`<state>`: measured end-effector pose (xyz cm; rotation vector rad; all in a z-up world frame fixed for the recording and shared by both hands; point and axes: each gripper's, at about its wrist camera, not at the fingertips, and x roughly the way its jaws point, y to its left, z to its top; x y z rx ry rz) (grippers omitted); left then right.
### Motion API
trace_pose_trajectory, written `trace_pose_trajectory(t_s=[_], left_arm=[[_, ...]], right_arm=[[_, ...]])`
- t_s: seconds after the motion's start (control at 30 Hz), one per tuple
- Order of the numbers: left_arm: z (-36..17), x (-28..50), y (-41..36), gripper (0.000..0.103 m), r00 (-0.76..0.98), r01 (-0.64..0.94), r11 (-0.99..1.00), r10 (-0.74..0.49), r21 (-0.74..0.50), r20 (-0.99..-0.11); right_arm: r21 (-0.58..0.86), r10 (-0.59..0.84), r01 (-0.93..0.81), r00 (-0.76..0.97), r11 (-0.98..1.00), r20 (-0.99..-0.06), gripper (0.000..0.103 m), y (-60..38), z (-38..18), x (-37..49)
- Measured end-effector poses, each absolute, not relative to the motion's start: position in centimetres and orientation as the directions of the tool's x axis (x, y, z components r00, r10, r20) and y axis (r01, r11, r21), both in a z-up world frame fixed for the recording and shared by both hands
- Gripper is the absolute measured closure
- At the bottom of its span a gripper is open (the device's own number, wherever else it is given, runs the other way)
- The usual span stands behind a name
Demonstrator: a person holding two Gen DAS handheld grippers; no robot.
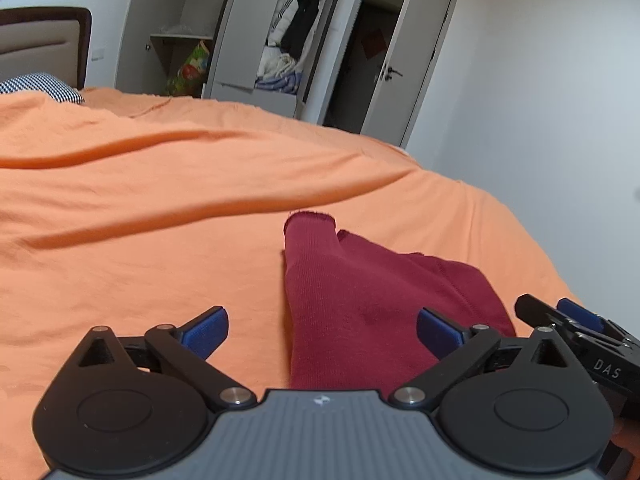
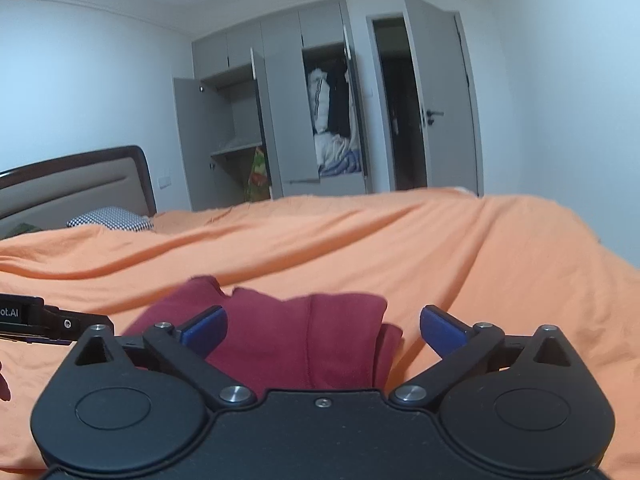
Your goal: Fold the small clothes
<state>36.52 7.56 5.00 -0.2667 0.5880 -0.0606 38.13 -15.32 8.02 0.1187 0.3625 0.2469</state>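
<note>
Both grippers, left gripper point(image 1: 322, 330) and right gripper point(image 2: 324, 330), stand wide and hold nothing. Dark red garment point(image 1: 372, 292) lies on the orange bedsheet point(image 1: 160, 200) at 12 o'clock; better pinch 2 near corners together, low.

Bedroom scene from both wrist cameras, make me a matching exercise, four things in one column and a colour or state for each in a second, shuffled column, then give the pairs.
Things:
1. Ribbed knit garment on the bed
2. Wrinkled bed cover
3. Left tongs
4. Tall grey wardrobe

Colours or states:
A. doors standing open, clothes inside
B. dark red
C. orange
D. open, blue pads apart, holding nothing

Pairs: 1-B, 2-C, 3-D, 4-A
</note>
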Motion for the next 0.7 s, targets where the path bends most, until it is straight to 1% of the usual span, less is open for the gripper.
trace_pose_trajectory(t_s=[0.3, 0.5, 0.7], left_arm=[[7.5, 30.1, 7.6, 0.0, 0.875, -0.007, 0.974, -0.103, -0.225, -0.473], [8.0, 25.2, 7.7, 0.0, 0.899, -0.009, 0.982, -0.075, -0.188, -0.431], [7.2, 21.4, 7.8, 0.0, 0.91, -0.031, 0.987, -0.038, -0.16, -0.413]], right_arm=[[0.142, 0.254, -0.224, 0.934, 0.964, -0.251, 0.001, -15.2, 10.9, 31.7], [0.122, 0.256, -0.233, 0.939, 0.965, -0.228, 0.001, -14.5, 11.4, 26.7], [0.106, 0.242, -0.224, 0.946, 0.969, -0.214, 0.001, -13.7, 10.8, 22.2]])
